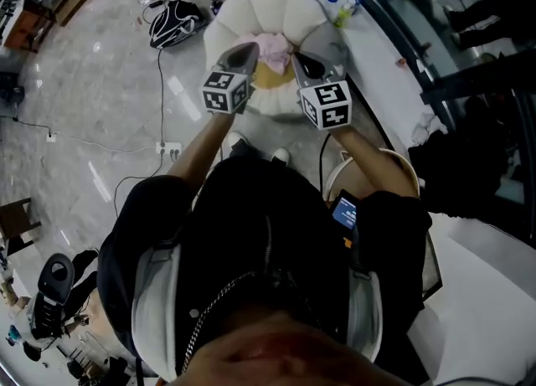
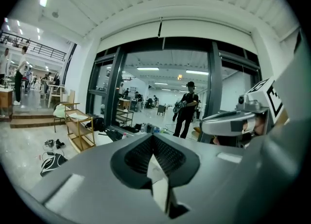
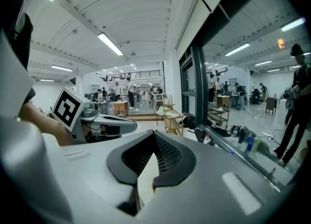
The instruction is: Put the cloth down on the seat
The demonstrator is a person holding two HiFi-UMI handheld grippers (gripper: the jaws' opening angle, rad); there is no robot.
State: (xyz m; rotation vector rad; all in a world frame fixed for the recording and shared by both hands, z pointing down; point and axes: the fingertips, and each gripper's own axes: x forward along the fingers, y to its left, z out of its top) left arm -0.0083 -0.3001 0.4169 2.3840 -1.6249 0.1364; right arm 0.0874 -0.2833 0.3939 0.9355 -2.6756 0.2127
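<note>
A pink cloth lies crumpled on the round white seat, beside a tan cushion. In the head view both grippers are held up side by side over the seat's near edge. My left gripper is just left of the cloth, my right gripper just right of it. In the left gripper view the jaws are pressed together with nothing between them. The right gripper's jaws are likewise shut and empty. Both gripper views point level across the room, so neither shows cloth or seat.
A black bag and cables lie on the marble floor left of the seat, with a power strip nearer me. Bottles stand by the glass wall on the right. A wooden shelf is at the left; a person stands beyond the glass.
</note>
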